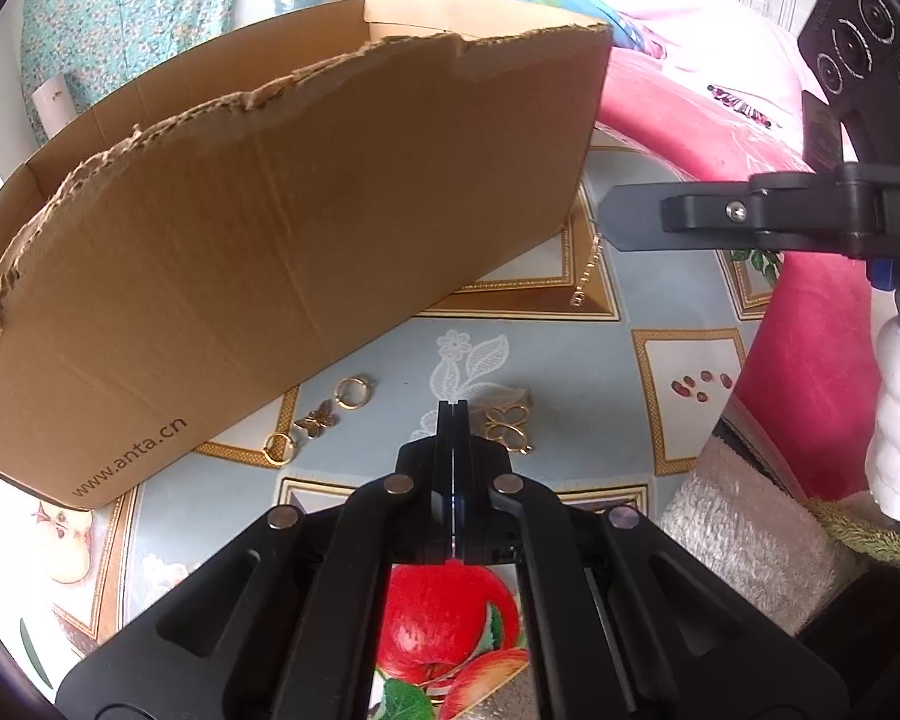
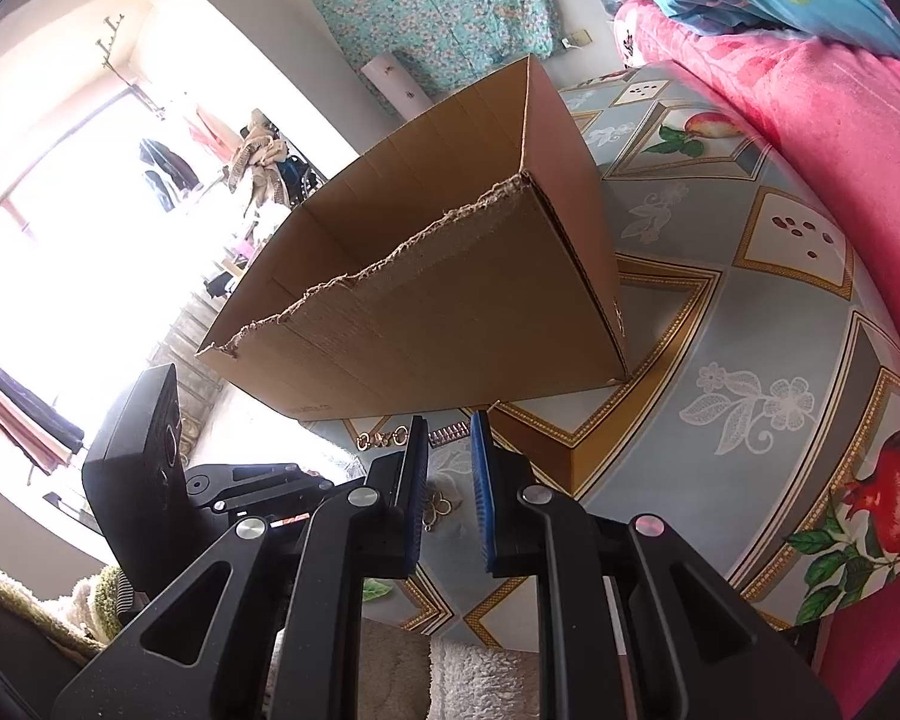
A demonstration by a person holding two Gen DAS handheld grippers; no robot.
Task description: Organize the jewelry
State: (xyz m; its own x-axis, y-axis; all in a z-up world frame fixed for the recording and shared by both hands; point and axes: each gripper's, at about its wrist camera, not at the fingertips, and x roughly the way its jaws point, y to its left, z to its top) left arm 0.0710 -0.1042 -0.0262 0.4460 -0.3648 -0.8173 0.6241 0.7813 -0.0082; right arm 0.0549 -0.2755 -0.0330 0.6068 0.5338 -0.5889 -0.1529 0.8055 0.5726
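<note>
- Clearly, the left gripper [image 1: 453, 411] is sitting at lower centre of its own view with its fingers pressed fully together. Nothing is showing between them, and the clover piece [image 1: 506, 427] is lying just right of the tips on the surface [image 1: 570, 372]. The closure is looking like a miss, so lifting now would be carrying nothing.
- Reopening this close risks nudging the clover piece sideways, since one finger would be sweeping towards it.
- Left of the tips, two rings [image 1: 352, 391] and a charm [image 1: 317, 418] are lying loose near the foot of the box [image 1: 306, 210]. A careless pass would be scattering them or pushing them under its wall.
- The right gripper [image 2: 448, 438] is keeping a narrow gap between its fingers. The chain [image 1: 588, 267] is running past its tips, and the pads do not seem to be pinching it. Moving to the box on that assumption would be leaving it behind.
- The box rim is torn and ragged, so a dangling chain could be snagging there.
</note>
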